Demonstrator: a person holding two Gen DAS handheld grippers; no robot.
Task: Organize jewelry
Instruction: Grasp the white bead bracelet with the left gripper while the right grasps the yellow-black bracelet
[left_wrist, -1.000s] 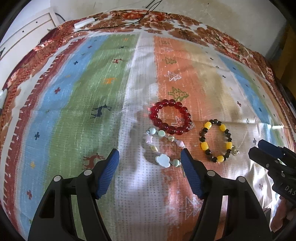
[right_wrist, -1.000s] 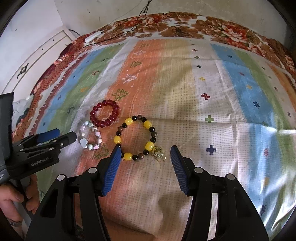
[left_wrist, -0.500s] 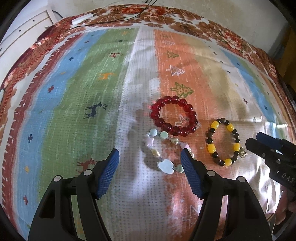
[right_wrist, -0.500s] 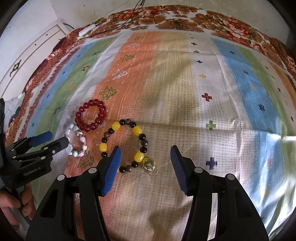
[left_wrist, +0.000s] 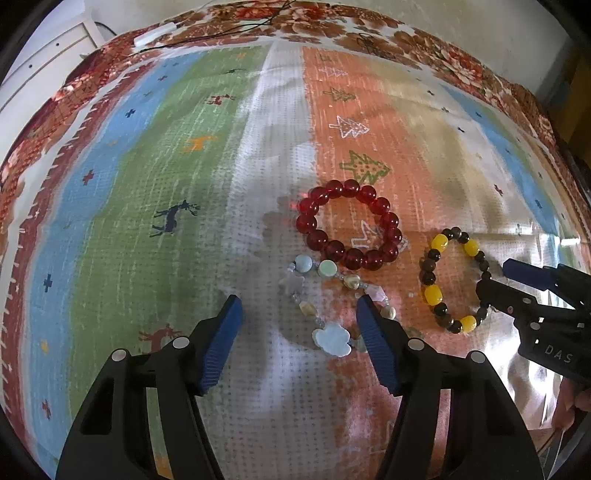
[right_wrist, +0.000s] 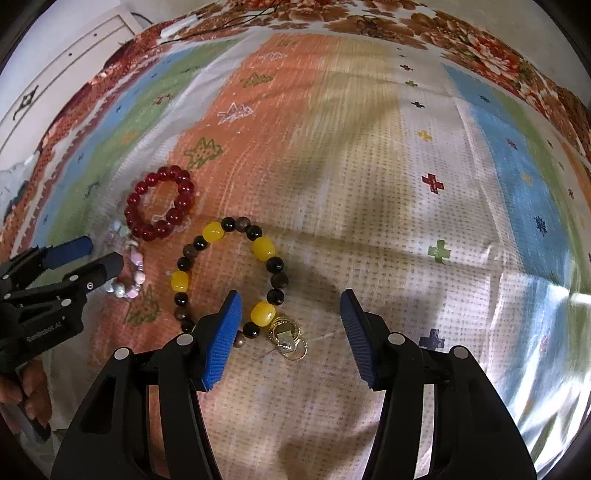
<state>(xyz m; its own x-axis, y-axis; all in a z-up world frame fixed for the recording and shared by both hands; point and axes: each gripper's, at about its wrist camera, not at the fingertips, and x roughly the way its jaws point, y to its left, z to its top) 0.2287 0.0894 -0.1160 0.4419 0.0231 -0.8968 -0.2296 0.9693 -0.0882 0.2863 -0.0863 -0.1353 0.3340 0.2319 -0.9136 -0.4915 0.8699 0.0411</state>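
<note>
Three bracelets lie on a striped cloth. A red bead bracelet (left_wrist: 349, 229) (right_wrist: 159, 202) lies farthest. A pastel shell-and-charm bracelet (left_wrist: 325, 302) (right_wrist: 127, 266) lies just below it. A yellow and black bead bracelet (left_wrist: 452, 278) (right_wrist: 227, 273) lies to the right, with small gold rings (right_wrist: 288, 338) beside its near end. My left gripper (left_wrist: 297, 315) is open, with the pastel bracelet between its fingers. My right gripper (right_wrist: 290, 314) is open around the gold rings and the yellow bracelet's near end. Each gripper shows in the other's view, the left (right_wrist: 85, 258) and the right (left_wrist: 506, 275).
The striped cloth (left_wrist: 184, 184) with a red floral border (left_wrist: 332, 18) covers the whole surface. A white strip with black cables (left_wrist: 155, 33) lies at the far edge. White furniture (right_wrist: 55, 74) stands at the far left. Bright sun glare falls on the cloth's right side (right_wrist: 535, 314).
Both grippers have moved forward and down towards the bracelets. The pastel bracelet now lies between my left fingers, and the gold rings lie between my right fingers. The jewelry has not moved.
</note>
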